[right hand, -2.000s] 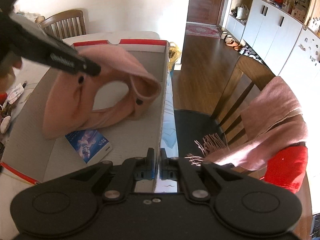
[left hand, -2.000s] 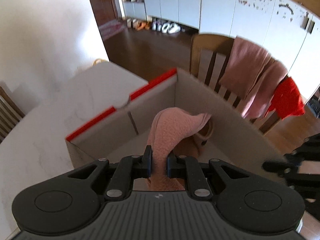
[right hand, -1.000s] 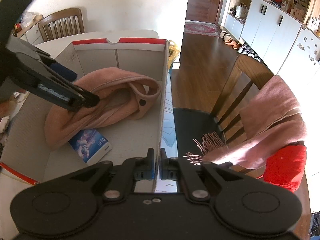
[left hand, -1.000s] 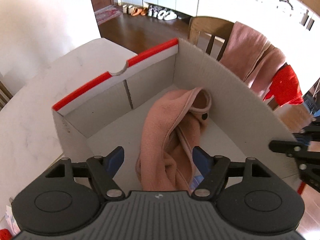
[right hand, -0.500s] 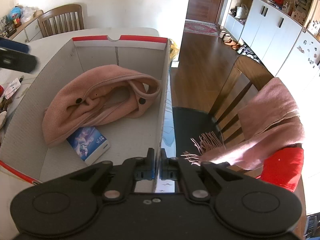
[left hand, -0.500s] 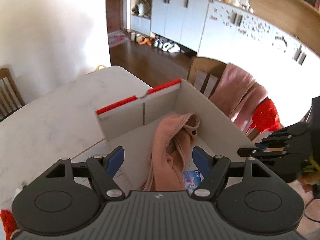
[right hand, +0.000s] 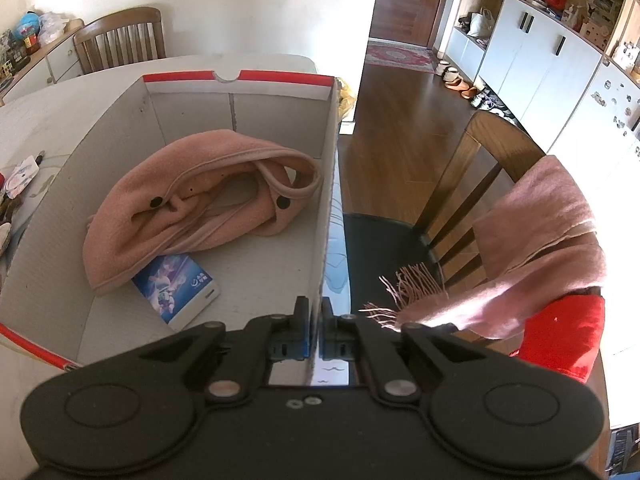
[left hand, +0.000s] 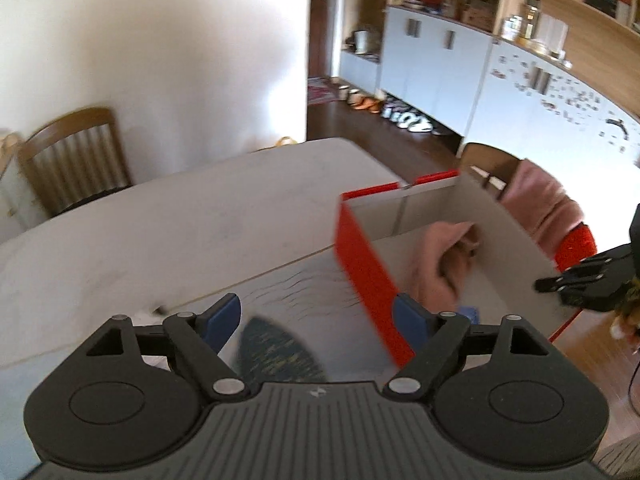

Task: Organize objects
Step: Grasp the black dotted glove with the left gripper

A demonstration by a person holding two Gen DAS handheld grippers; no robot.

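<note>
Inside the box, pink garment (blue booklet beneath)

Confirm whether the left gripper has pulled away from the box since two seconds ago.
Yes. The left gripper, jaws just opening wider and empty, has backed out past the box's red edge, leaving the pink garment inside.

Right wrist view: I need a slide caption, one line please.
Right gripper shut on the wall of the cardboard box, which holds a pink garment and blue packet.
</note>
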